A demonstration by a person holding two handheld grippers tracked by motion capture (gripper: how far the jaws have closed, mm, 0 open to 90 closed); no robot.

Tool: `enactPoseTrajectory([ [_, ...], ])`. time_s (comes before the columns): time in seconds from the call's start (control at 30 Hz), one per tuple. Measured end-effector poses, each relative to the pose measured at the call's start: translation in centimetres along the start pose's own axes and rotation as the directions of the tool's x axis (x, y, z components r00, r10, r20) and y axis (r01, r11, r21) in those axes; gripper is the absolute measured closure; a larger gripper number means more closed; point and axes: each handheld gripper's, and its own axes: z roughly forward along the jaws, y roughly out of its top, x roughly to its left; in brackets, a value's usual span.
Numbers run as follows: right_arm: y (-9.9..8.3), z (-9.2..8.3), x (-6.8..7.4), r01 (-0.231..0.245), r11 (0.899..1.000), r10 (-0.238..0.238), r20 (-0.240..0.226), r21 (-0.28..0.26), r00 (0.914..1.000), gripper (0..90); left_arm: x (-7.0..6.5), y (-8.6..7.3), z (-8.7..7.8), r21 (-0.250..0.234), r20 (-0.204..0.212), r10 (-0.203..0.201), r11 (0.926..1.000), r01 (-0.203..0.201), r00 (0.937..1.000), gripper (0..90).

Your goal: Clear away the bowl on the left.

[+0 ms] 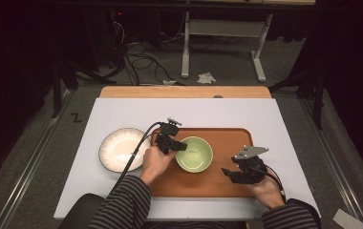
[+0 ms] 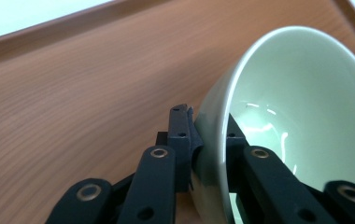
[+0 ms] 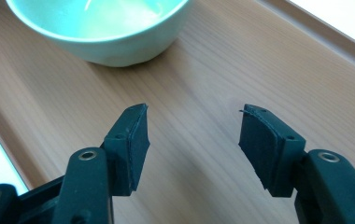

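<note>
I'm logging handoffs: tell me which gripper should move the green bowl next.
Left. The left gripper is shut on the green bowl's rim, one jaw inside, one outside. The right gripper hangs open over bare tray, apart from the bowl.

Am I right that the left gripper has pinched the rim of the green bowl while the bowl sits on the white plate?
Not quite: the green bowl sits on the wooden tray, not the white plate, as the high view shows. The left gripper does pinch its rim.
</note>
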Motion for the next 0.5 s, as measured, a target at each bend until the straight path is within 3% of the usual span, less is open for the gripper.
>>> enactPoseTrajectory([
  [0.37, 0.06, 0.14, 0.03, 0.003, 1.000, -0.003, -0.006, 0.007, 1.0000, 43.8, 0.32, -0.01, 0.24, 0.008, -0.011, -0.003, 1.0000, 0.003, 0.9999, 80.2],
  [0.5, 0.03, 0.10, -0.02, 0.003, 1.000, -0.003, -0.007, 0.005, 1.0000, 43.8, 0.34, -0.13, 0.44, 0.017, -0.006, 0.001, 0.9999, -0.001, 1.0000, 75.5],
])
